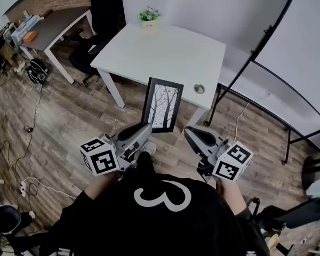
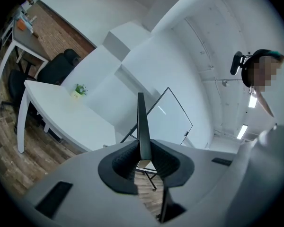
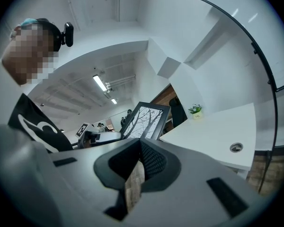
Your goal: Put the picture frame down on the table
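The picture frame [image 1: 162, 104] is held upright in the air just in front of the near edge of the white surface [image 1: 165, 57], over the wooden floor [image 1: 69, 121]; it has not yet been set down. A black border is seen around a print of bare trees. Its lower left corner is clamped in the left gripper [image 1: 148, 128]. In the left gripper view the picture frame [image 2: 142, 122] is seen edge-on as a thin dark strip, and the jaws of the left gripper [image 2: 144, 160] are pressed against it from both sides.

The right gripper [image 1: 189, 134] is held just to the right of the frame's lower edge, apart from it. In the right gripper view the jaws of the right gripper [image 3: 137, 167] are parted, nothing is caught between them, and only floor is visible through the gap. The picture frame [image 3: 144, 122] is seen beyond them, tilted.

On the far edge of the surface a small potted plant [image 1: 149, 16] is placed, and a round cable hole [image 1: 199, 88] is set near the right near corner. A whiteboard [image 1: 298, 63] on a black stand is seen to the right of the surface, and a second desk [image 1: 53, 28] to the far left.
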`<action>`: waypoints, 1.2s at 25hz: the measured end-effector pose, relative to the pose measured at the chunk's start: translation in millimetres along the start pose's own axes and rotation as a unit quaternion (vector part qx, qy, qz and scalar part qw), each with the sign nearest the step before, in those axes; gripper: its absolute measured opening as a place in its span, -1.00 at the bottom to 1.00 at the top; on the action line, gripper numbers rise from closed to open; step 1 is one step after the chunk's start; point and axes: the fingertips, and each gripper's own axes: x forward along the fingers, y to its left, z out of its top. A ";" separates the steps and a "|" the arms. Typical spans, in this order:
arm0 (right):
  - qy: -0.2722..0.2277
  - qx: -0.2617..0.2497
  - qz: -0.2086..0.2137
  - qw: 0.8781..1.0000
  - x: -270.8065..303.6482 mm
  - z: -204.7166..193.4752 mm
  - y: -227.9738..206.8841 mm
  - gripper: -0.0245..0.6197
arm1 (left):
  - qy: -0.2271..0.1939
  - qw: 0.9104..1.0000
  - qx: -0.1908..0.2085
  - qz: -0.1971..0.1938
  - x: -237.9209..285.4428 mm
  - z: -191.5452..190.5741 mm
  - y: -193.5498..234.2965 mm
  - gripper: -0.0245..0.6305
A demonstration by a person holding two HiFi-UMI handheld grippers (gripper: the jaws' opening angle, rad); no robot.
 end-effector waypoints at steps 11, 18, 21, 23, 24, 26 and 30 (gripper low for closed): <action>0.006 0.014 -0.025 1.000 80.4 27.6 -52.5 -0.85 | 0.017 0.999 -0.016 -0.024 33.7 67.0 72.3 -0.68; 0.007 0.020 -0.050 0.999 130.8 49.4 -90.4 -0.85 | 0.037 0.998 -0.021 -0.043 62.5 112.2 122.0 -0.68; -0.002 0.025 -0.065 0.998 150.2 61.7 -111.7 -0.85 | 0.050 0.997 -0.018 -0.056 79.8 132.0 142.5 -0.68; -0.002 0.031 -0.073 0.997 167.8 66.5 -127.5 -0.85 | 0.058 0.996 -0.018 -0.062 91.6 146.0 159.4 -0.68; 0.000 0.033 -0.076 0.997 176.1 67.7 -134.4 -0.85 | 0.062 0.996 -0.019 -0.065 96.3 151.9 167.4 -0.68; 0.001 0.036 -0.082 0.996 186.6 68.2 -142.5 -0.85 | 0.066 0.995 -0.021 -0.070 102.1 158.1 178.6 -0.68; -0.003 0.033 -0.094 0.995 189.3 68.7 -147.2 -0.85 | 0.071 0.994 -0.023 -0.077 106.7 160.1 187.6 -0.68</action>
